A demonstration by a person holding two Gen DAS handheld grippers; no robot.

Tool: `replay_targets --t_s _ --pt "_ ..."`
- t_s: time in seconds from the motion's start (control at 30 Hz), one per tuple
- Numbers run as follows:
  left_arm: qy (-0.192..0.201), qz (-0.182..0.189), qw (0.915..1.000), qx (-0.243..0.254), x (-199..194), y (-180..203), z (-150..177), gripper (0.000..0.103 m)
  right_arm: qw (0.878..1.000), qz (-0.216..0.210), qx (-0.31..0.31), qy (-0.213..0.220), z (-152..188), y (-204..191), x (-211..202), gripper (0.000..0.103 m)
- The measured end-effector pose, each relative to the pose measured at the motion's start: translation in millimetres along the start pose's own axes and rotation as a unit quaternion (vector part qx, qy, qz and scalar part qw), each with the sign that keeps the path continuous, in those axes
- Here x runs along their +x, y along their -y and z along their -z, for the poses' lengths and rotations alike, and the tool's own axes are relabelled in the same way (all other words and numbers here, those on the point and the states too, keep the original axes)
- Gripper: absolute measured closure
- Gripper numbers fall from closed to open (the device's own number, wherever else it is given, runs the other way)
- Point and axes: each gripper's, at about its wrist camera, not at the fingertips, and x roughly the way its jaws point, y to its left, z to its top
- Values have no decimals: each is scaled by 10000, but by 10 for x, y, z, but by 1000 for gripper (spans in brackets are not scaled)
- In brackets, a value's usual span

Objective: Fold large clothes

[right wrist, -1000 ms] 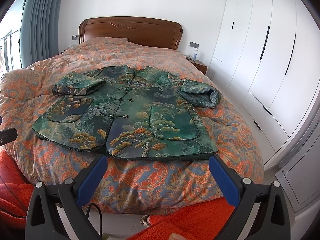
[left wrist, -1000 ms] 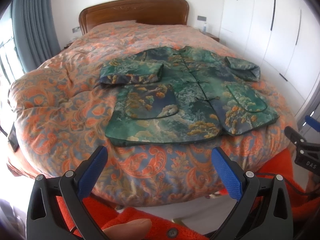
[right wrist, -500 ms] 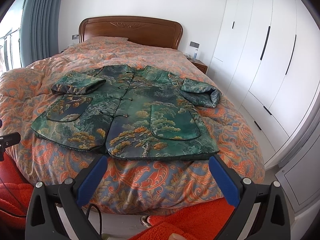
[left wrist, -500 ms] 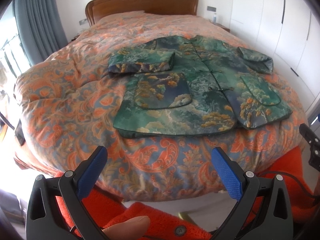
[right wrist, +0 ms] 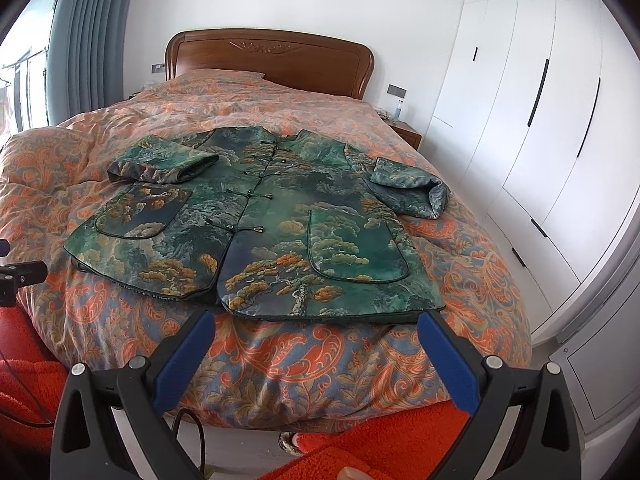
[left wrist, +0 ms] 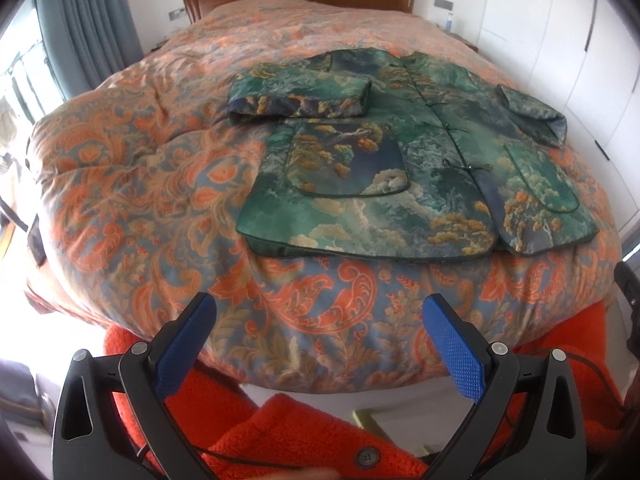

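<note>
A green patterned jacket (left wrist: 404, 168) (right wrist: 264, 236) with knot buttons and two front pockets lies flat, front up, on the bed. Its left sleeve (left wrist: 300, 98) (right wrist: 164, 164) is folded across the chest. The right sleeve (left wrist: 532, 116) (right wrist: 408, 190) lies bent at the jacket's side. My left gripper (left wrist: 318, 344) hangs open before the foot of the bed, short of the jacket's hem. Over the same edge my right gripper (right wrist: 316, 354) is open too, its blue pads (right wrist: 444, 362) just below the hem, and nothing sits between the fingers of either gripper.
An orange and blue paisley duvet (right wrist: 100, 128) covers the bed, with a wooden headboard (right wrist: 272, 58) behind. White wardrobes (right wrist: 532, 92) line the right wall and grey curtains (right wrist: 88, 36) hang at left. The person's orange knit garment (left wrist: 304, 436) fills the bottom.
The left gripper has risen and tilted downward, so the jacket shows lower and larger in its view. The right gripper has barely moved. Both stay open.
</note>
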Motion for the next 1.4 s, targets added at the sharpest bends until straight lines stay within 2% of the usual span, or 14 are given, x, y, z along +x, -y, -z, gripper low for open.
replay_targets --t_s 0.2,0.33,0.47,0.6,0.67,0.77,0.8,0.97,1.1,1.23,1.3,1.4 --pt "122 149 9995 260 -59 124 -7 0 10000 -88 -6 -36 17 12 39 0" --pt "248 361 9983 389 -88 195 -114 0 9999 -82 -16 137 -40 61 86 0" --pt "518 319 9962 623 -109 255 -272 0 9995 -61 75 292 -123 119 127 0" --pt "717 296 9921 991 -34 252 -614 0 9995 -133 58 273 -93 102 164 0" --pt "718 474 9897 1145 66 230 -868 0 9996 -181 11 204 -39 81 187 0" --pt "431 867 9861 1347 372 248 -1356 0 9997 -189 2 141 38 77 195 0" --pt "258 1056 9843 1394 516 270 -1512 0 9997 -183 27 130 61 84 193 0" --pt "-697 1427 9797 1222 1440 428 -2145 1 9998 -155 87 60 152 111 167 0" --pt "-1077 1304 9805 1000 1975 522 -2348 1 9999 -127 -19 -1 244 81 129 0" --pt "-1439 923 9806 957 2365 579 -2341 2 9998 -108 -120 -99 313 58 134 0" --pt "-1441 691 9808 1118 2421 593 -2305 10 9998 -107 -102 -147 329 70 157 0" --pt "-1323 358 9806 1402 2386 567 -2274 55 9997 -119 -56 -197 329 85 196 0"
